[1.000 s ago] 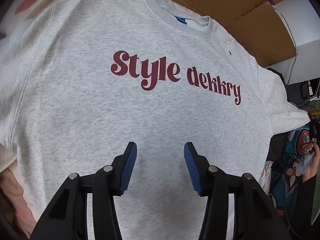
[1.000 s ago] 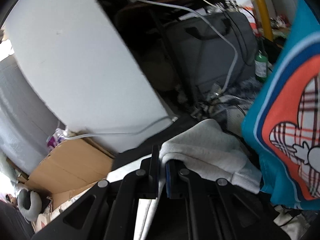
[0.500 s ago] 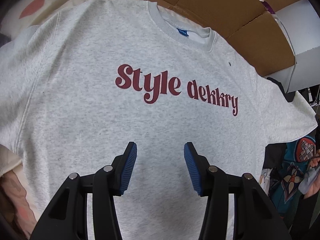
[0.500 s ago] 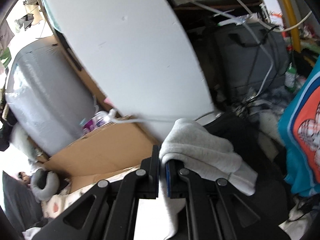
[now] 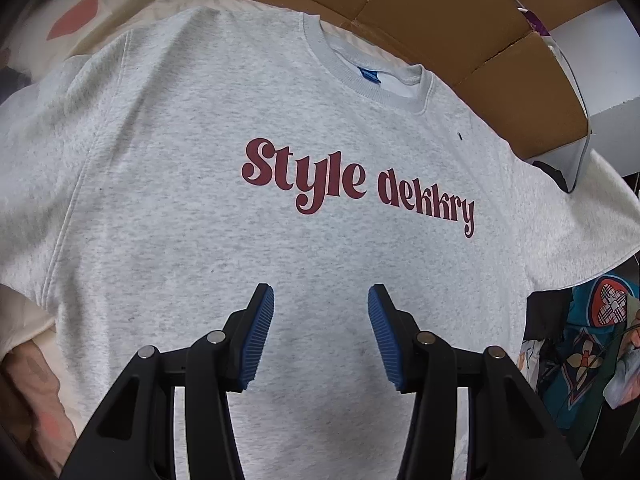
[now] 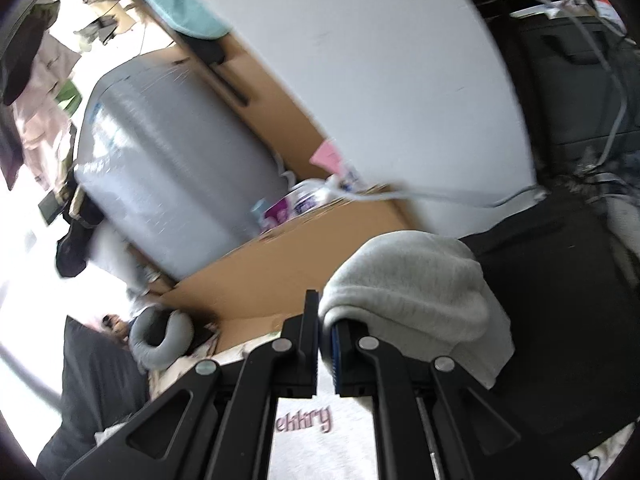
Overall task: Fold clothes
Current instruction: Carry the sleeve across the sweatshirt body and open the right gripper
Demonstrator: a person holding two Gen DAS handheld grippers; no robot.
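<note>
Left wrist view: going left to right, we see a patterned cream bedcover point(image 5: 60, 28) in the upper left of the frame, then the grey T-shirt point(image 5: 192, 208) spread face up and filling most of the frame, maroon lettering point(image 5: 356, 184) across the middle, collar point(image 5: 360, 76) toward the top. Brown cardboard point(image 5: 460, 20) sits behind the collar, upper right. The shirt's sleeve on the right side of the frame runs out toward the right edge, and a teal printed garment point(image 5: 592, 320) shows at the lower right.

Left gripper point(image 5: 321, 332) hangs over the lower chest of the shirt, jaws apart, nothing between them; we can't tell if they touch the fabric.

Right wrist view: left side is blurred clutter, a grey wrapped bulk point(image 6: 168, 168) and cardboard in the middle. Right gripper point(image 6: 325, 340) sits low centre, jaws clamped on a bunched sleeve point(image 6: 408, 288) that drapes over the right-hand jaw. A scrap of the lettering shows below the jaws at the bottom of the frame.

Progress, as we judge it: early. The body is laid flat and no fold is visible on it. The pinched sleeve looks like the first fold in hand. Left to do: lay that sleeve inward, fold the other side, then fold the body up.
</note>
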